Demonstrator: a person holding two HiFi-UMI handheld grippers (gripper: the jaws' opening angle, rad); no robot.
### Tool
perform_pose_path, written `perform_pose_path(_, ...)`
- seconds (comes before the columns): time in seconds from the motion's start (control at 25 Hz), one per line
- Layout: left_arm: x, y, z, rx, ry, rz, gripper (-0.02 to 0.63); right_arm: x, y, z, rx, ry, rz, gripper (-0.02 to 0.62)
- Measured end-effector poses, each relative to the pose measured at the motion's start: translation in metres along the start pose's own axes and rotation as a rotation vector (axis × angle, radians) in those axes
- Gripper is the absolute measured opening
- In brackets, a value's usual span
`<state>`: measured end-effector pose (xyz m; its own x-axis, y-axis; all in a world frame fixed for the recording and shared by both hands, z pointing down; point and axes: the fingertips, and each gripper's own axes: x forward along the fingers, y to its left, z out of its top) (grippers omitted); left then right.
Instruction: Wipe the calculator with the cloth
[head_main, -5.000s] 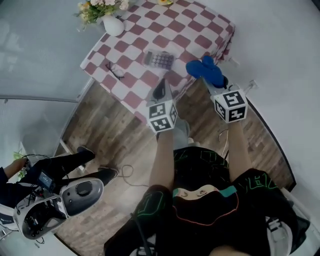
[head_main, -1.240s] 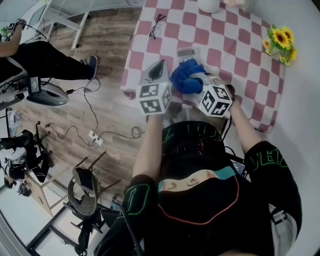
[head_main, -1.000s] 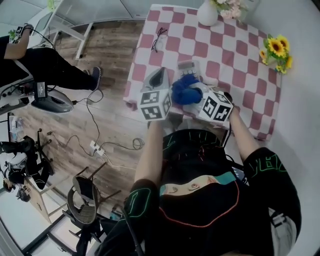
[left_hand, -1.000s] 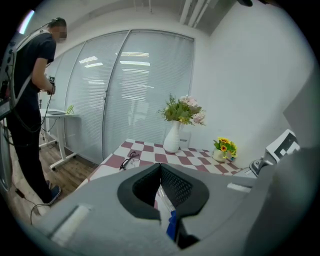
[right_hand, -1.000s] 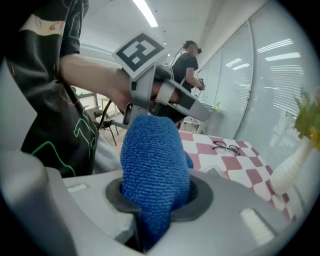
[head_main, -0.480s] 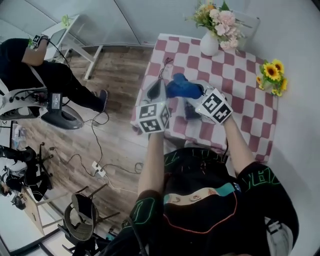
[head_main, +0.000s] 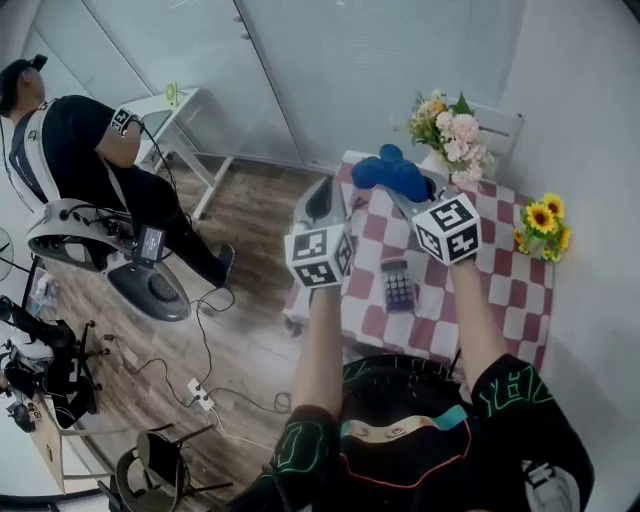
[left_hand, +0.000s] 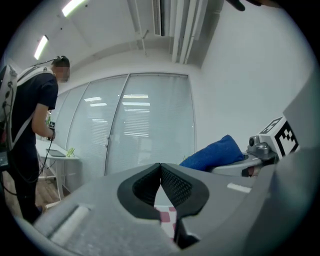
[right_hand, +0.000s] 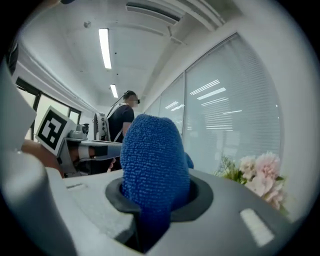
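A grey calculator (head_main: 399, 284) lies on the red-and-white checked table (head_main: 500, 290), near its front edge. My right gripper (head_main: 408, 190) is raised well above the table and shut on a blue cloth (head_main: 390, 173); the cloth (right_hand: 152, 165) bulges out between the jaws. My left gripper (head_main: 318, 200) is also lifted, to the left of the cloth, shut with nothing between its fingertips (left_hand: 161, 170). Both grippers point up and away from the calculator. In the left gripper view the blue cloth (left_hand: 215, 152) shows at the right.
A vase of pink flowers (head_main: 448, 125) and a small sunflower pot (head_main: 541, 225) stand on the table's far side. A person (head_main: 90, 150) sits at the left beside a small white table (head_main: 175, 105). Cables and a power strip (head_main: 200, 395) lie on the wooden floor.
Both grippers have risen off the table and now point up toward the window; the blue cloth has come up with the right gripper. The calculator is now uncovered below them.
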<state>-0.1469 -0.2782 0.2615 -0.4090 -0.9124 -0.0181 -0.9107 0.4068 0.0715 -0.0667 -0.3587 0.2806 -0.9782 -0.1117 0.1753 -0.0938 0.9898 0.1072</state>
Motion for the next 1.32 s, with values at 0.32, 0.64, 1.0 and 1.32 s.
perform_pose_path(0.32, 0.007, -0.01, 0.022, 0.046, -0.007, 0.049, 0.011, -0.017, -0.037, 0.046, 0.26, -0.148, -0.185, 0.115)
perform_pose_path(0.64, 0.001, -0.029, 0.014, 0.095, -0.003, 0.001, 0.011, -0.03, -0.034, 0.032, 0.202, -0.103, -0.247, 0.114)
perform_pose_path(1.0, 0.003, -0.035, 0.006, 0.081, 0.005, -0.004, 0.011, -0.036, -0.046, 0.02, 0.176, -0.102, -0.267, 0.114)
perform_pose_path(1.32, -0.002, -0.025, 0.015, 0.112, -0.001, 0.013, 0.011, -0.036, -0.042, 0.026, 0.152, -0.101, -0.266, 0.114)
